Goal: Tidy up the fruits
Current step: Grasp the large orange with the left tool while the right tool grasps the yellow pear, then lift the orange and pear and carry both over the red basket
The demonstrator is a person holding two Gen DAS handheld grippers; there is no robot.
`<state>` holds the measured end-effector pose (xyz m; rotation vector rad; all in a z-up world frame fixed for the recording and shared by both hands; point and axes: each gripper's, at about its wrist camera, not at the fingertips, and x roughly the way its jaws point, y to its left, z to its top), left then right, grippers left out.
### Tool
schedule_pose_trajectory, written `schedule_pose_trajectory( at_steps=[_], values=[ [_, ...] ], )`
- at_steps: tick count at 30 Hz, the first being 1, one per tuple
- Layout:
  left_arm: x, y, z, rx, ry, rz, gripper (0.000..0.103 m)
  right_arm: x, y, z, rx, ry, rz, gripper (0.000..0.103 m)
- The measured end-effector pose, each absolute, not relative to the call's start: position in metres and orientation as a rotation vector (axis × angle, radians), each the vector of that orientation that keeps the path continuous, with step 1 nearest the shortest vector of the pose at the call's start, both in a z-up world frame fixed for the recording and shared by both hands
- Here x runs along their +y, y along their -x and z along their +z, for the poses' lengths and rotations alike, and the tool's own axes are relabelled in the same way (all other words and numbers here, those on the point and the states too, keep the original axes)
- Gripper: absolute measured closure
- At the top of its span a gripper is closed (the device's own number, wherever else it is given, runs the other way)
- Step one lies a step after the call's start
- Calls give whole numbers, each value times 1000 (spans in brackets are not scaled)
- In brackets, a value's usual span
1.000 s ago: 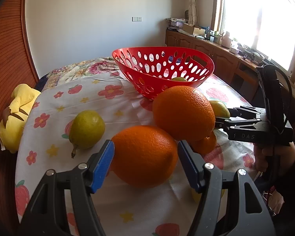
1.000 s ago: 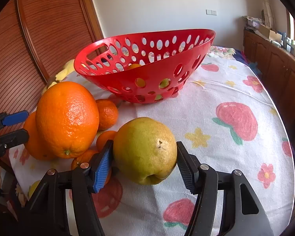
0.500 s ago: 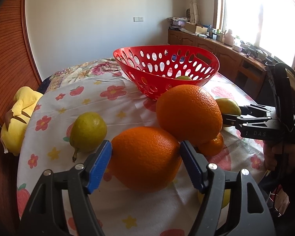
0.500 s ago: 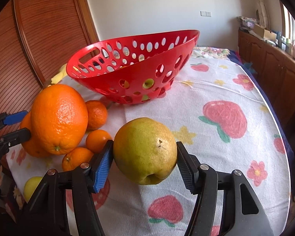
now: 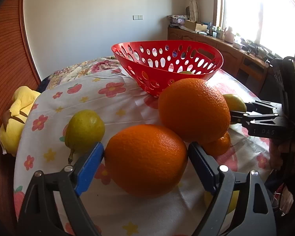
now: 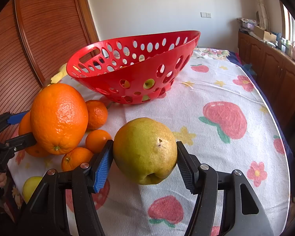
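Note:
A large orange (image 5: 145, 161) rests on the flowered tablecloth between the blue pads of my left gripper (image 5: 144, 153). Its jaws are opening and flank the orange's near sides without pressing it. A second large orange (image 5: 194, 110) sits just behind, on top of small mandarins (image 6: 97, 139). My right gripper (image 6: 144, 153) is shut on a yellow-green pear (image 6: 145, 149), held above the cloth. The red perforated basket (image 6: 127, 78) stands farther back with some fruit inside. The view from the left wrist shows the right gripper (image 5: 238, 116) at the right; from the right wrist, the left gripper (image 6: 15, 127) appears at the left.
A green pear (image 5: 84, 130) lies on the cloth left of the oranges. A yellow fruit (image 6: 31, 184) sits near the table's front edge. Yellow cloth (image 5: 17, 114) hangs at the left edge by a wooden panel. A wooden sideboard (image 5: 236, 59) runs along the right wall.
My left gripper's jaws have spread wider and now stand on both sides of the near orange. The right gripper still holds the pear and has barely shifted.

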<state>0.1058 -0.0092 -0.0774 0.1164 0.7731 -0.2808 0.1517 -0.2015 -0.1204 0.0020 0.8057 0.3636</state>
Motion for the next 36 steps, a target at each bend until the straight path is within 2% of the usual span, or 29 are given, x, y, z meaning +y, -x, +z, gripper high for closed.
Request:
schedule_pose_trajectory(
  at_steps=[7,14,36],
  values=[
    [-10,-113,-87,808,-120,-287,10,-202,-152,-120,805,-2,364,39],
    [-2,-107,-86,804,-103,-313,13,-202,-152,-120,806,-3,364,39],
    [32,-87,-84,817,-79,-258,14,-201,-152,-120,805,1,362,39]
  ],
)
